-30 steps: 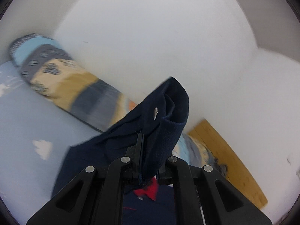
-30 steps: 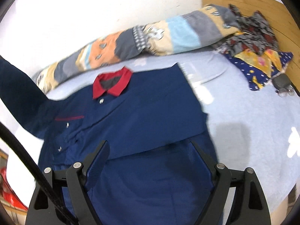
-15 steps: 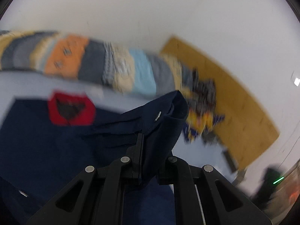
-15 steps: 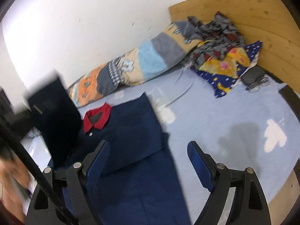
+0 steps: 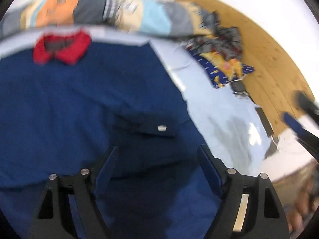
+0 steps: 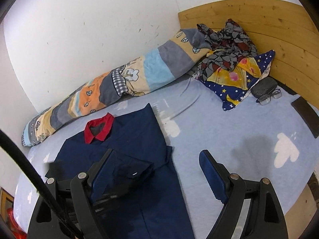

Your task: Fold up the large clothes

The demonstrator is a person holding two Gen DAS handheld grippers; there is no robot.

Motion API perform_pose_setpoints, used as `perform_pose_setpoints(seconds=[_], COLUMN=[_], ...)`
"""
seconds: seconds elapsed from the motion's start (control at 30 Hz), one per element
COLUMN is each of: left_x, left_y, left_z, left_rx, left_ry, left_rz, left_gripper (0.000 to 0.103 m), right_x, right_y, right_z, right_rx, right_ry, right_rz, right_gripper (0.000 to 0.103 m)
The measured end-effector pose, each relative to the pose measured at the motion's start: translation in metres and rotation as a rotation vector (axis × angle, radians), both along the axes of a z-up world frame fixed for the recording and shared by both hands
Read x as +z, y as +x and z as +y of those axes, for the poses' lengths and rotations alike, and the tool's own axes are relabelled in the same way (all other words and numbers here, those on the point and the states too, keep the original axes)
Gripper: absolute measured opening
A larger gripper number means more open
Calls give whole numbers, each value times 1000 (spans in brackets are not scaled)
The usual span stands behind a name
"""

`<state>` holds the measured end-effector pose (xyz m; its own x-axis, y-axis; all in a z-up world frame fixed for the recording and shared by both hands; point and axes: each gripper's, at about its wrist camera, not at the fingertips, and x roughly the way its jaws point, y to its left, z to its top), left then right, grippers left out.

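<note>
Now | left gripper [image 5: 157, 157] jaws just opened, cuff [image 5: 145, 125] dropped ahead of fingers for sleeve fold | right gripper [image 6: 155, 171] spread, empty.

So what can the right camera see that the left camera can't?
Only the right wrist view shows the glasses clearly, lying on the bed sheet, and the open right gripper up close.

Only the left wrist view shows the open left gripper up close; its jaws have just been opening, with nothing pinched between them.

Both show the navy shirt with its red collar, the long striped pillow and the wooden headboard.
</note>
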<state>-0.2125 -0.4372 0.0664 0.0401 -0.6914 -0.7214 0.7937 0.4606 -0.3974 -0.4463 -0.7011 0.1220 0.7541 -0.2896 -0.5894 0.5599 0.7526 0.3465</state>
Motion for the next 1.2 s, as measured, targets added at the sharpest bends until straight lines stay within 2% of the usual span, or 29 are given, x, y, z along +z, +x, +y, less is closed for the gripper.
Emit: perform_pose_setpoints(seconds=[0.07,0.1,0.17,0.3,0.33,0.47,0.5,0.53,0.57,0.6,0.63,0.67,0.73,0.8,0.87,0.97,1.0,1.03,1.13,1.2], left_x=[19,27,29,1,-7,-43,-56,-65,-66,-65,-62,-57,-40,-23,-17,-35,-51,-61,-56,-45], left_y=[5,14,33,86,98,142,153,161,165,168,168,168,166,166,168,179,187,190,193,190], left_z=[22,36,57,104,117,154,159,166,171,173,172,170,168,166,167,167,170,172,178,175], left_rx=[15,47,129,319,357,479,498,507,512,509,501,499,512,507,528,545,570,575,594,603], left_ry=[-11,8,76,267,286,354,380,367,344,348,366,370,328,266,253,322,392,430,393,381], left_rz=[-86,-147,-216,-278,-284,-243,-193,-130,-102,-88,-90,-105,-147,-160,-188,-154,-120,-87,-61,-109], left_gripper=[82,85,85,85,85,85,86,87,88,88,88,88,88,88,88,88,88,89,89,89], right_x=[-6,-9,-20,-44,-51,-81,-88,-101,-113,-131,-141,-144,-136,-121,-114,-126,-132,-141,-136,-121], right_y=[11,17,36,76,87,124,130,138,143,147,147,147,146,142,143,146,147,148,147,145], right_z=[2,3,9,27,33,47,49,50,50,48,45,44,45,46,47,46,43,40,38,37], right_rx=[17,27,67,164,186,233,238,244,253,257,254,253,247,255,253,254,248,248,237,234], right_ry=[14,17,33,51,61,52,49,52,70,117,154,166,147,150,107,110,122,153,163,153], right_rz=[14,23,55,137,160,264,289,340,385,445,461,458,467,393,371,407,433,463,440,370], right_gripper=[89,89,88,59,54,52,52,52,52,52,53,53,53,54,58,58,58,59,59,60])
